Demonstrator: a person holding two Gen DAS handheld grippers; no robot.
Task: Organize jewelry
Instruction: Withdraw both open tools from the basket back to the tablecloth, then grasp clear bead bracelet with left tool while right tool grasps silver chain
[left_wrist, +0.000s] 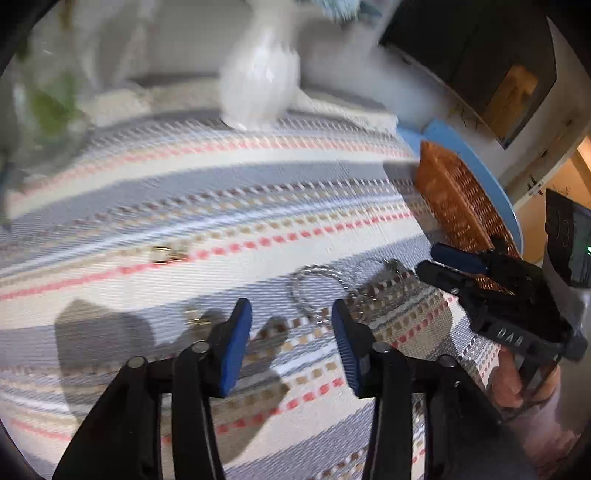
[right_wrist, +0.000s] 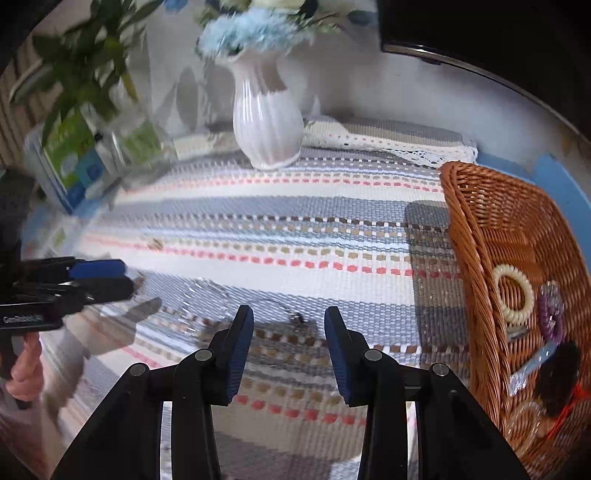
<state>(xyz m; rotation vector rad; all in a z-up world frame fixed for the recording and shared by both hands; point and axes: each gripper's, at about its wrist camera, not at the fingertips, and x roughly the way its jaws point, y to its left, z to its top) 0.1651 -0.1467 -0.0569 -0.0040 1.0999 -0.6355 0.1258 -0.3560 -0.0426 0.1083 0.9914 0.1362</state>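
A thin silver chain necklace (left_wrist: 325, 291) lies looped on the striped cloth just ahead of my left gripper (left_wrist: 291, 314), which is open and empty above the cloth. The necklace also shows in the right wrist view (right_wrist: 221, 295), left of and ahead of my right gripper (right_wrist: 289, 317), open and empty. A small gold piece (left_wrist: 164, 254) lies further out on the cloth, and another (left_wrist: 195, 317) lies by the left finger. The wicker basket (right_wrist: 476, 229) at the right holds a cream spiral hair tie (right_wrist: 513, 291), a purple one (right_wrist: 550, 314), a blue clip (right_wrist: 532, 365) and other pieces.
A white ribbed vase (right_wrist: 264, 125) with blue flowers stands at the back of the cloth. A glass vase with green stems (right_wrist: 92, 122) and a box (right_wrist: 62, 173) stand at the back left. The blue table edge (left_wrist: 480, 162) runs behind the basket.
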